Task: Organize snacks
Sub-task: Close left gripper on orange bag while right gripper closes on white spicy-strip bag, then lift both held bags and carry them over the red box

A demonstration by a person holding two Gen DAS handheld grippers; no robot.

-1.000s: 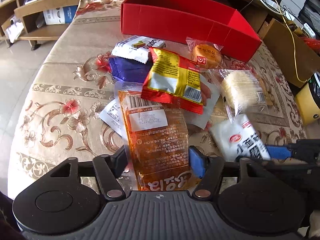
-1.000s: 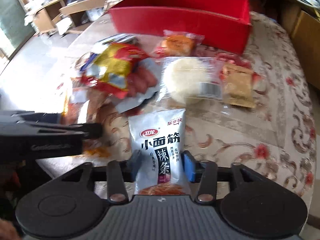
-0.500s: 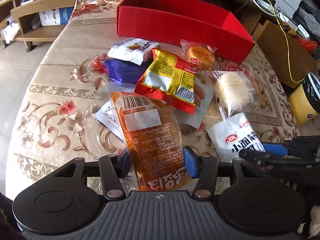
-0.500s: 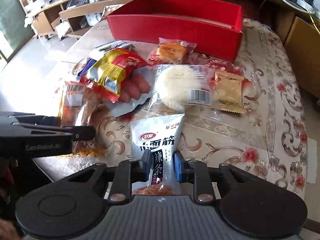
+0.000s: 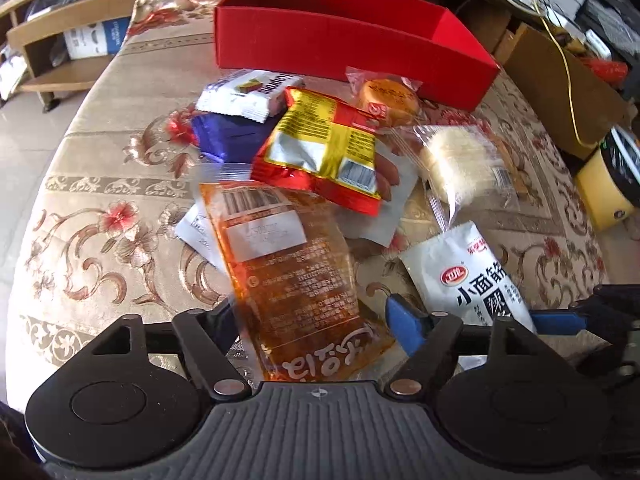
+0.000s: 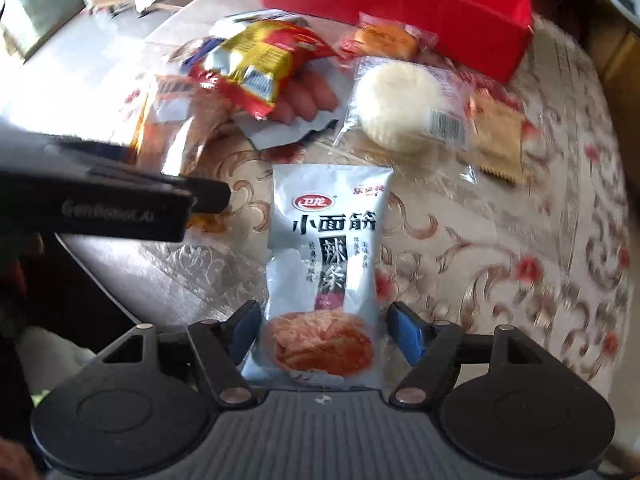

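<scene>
Left wrist view: the orange packet (image 5: 288, 280) lies on the worktop (image 5: 100, 184) between the left gripper (image 5: 312, 320)'s fingers, which are opening, pads clear of it. Right wrist view: the white spicy-strip packet (image 6: 324, 264) lies between the right gripper (image 6: 324, 332)'s opening fingers, also untouched. One red box (image 5: 340, 44) stands beyond roughly eight loose snacks; the overlapping ones are partly hidden, and motion blur smears their edges.

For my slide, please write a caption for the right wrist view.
Right gripper opening around white spicy-strip packet; red box behind.
</scene>
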